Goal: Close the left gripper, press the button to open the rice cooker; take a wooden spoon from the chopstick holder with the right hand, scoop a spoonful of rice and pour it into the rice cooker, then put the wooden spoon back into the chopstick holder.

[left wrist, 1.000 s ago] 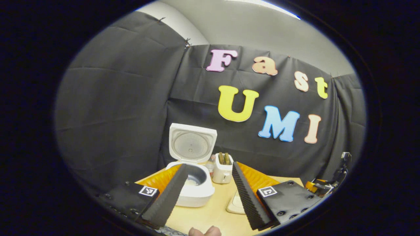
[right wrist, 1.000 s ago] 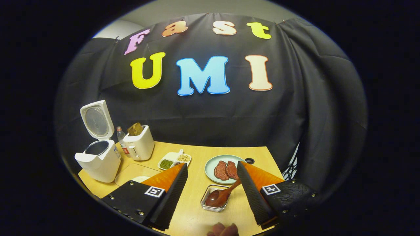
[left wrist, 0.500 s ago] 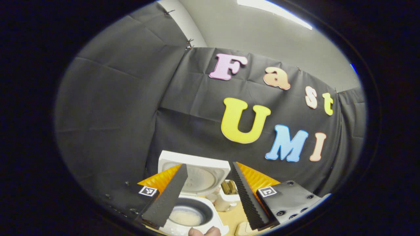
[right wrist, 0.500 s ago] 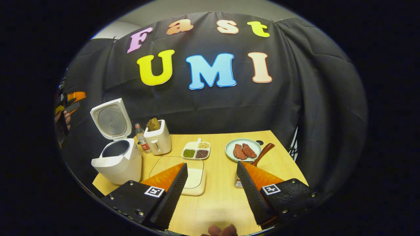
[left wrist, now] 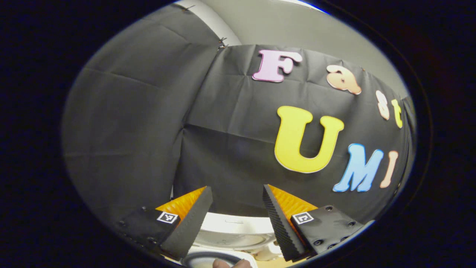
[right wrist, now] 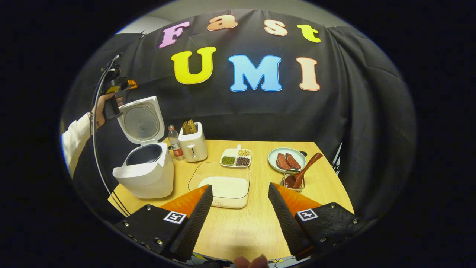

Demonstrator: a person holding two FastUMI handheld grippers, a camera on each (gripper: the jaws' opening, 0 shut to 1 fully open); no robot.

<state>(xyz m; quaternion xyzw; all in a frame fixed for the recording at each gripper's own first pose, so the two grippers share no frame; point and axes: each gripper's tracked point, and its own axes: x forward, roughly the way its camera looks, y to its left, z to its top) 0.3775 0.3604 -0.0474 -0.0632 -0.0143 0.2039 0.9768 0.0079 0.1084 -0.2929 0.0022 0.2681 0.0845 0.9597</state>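
The white rice cooker (right wrist: 145,175) stands open at the table's left, its lid (right wrist: 143,121) upright. In the left gripper view only the lid's top edge (left wrist: 234,227) and a bit of the pot rim (left wrist: 208,258) show below my left gripper (left wrist: 236,193), which is open and holds nothing. From the right gripper view, a hand holds that left gripper (right wrist: 124,85) high beside the lid. The wooden spoon (right wrist: 302,174) rests in the small holder (right wrist: 293,183) at the right. My right gripper (right wrist: 240,191) is open and empty, well back from the spoon, above the table's front.
A clear box of white rice (right wrist: 223,185) lies mid-table. Behind it are a toaster (right wrist: 192,144) with bread, a bottle (right wrist: 174,147), a divided dish of beans (right wrist: 236,158) and a plate of meat (right wrist: 287,160). A white sleeve (right wrist: 74,139) reaches in from the left.
The left gripper has risen and tilted up, so the cooker slid to the bottom of its view. The right gripper drew back from the spoon holder; the spoon stays in the holder.
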